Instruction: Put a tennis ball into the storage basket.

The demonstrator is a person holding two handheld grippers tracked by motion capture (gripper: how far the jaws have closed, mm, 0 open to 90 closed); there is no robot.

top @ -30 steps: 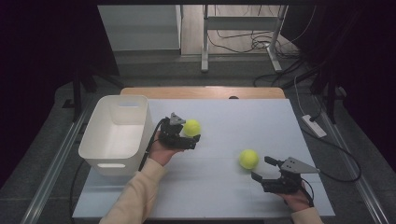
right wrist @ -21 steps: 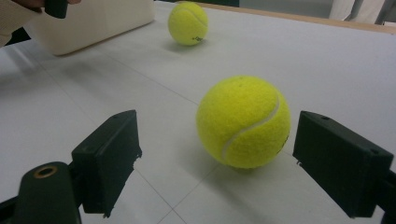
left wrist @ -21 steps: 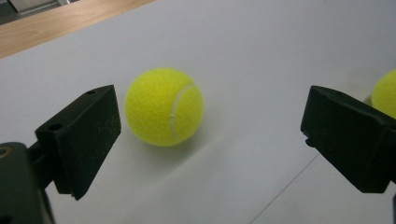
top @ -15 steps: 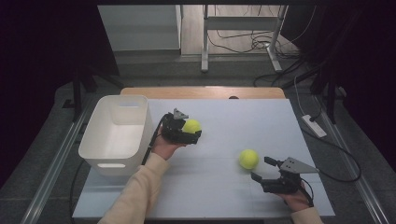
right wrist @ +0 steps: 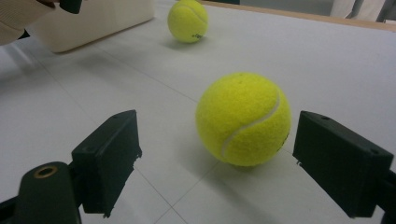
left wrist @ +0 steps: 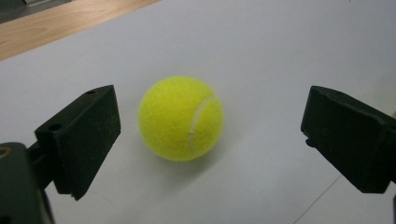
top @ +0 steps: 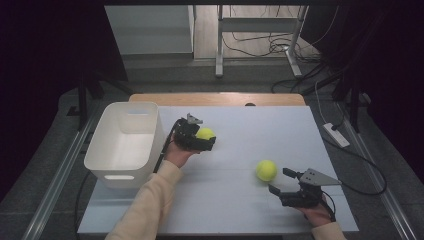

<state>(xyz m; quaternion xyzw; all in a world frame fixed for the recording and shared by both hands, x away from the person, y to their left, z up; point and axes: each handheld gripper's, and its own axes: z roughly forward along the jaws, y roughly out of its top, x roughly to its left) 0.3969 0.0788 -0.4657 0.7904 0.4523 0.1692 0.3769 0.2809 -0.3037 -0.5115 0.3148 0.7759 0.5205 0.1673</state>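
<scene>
Table [top: 240,205] comes first: a pale sheet covers it, with a strip of bare wood at the far edge, giving a flat, bare surface for two loose balls. At the left stands the bin [top: 112,172], white, open-topped and with nothing in it that I can see, probably placed there to take the balls, within easy reach of the left hand.

Left ball [top: 205,134] lies on the sheet just right of the bin, near the middle. The left gripper [top: 199,136] is over it, with the forearm in a cream sleeve [top: 150,200] running up from the near edge and bent toward the right, so the tool reaches the ball from the bin's side. In the left gripper view the ball [left wrist: 180,118] sits on the sheet between the jaws, closer to one of them; the jaws stand wide apart and touch nothing. It looks set for a grasp, not yet made.

Right ball [top: 266,170] lies right of centre and nearer the person, well apart from the other ball. The right gripper [top: 281,181] lies low, just near and right of it, hand at the near right corner, aimed to the far left. In the right gripper view the ball [right wrist: 243,119] rests between the spread jaws, with a gap on both sides, so that gripper too is unclosed and holds nothing.
</scene>
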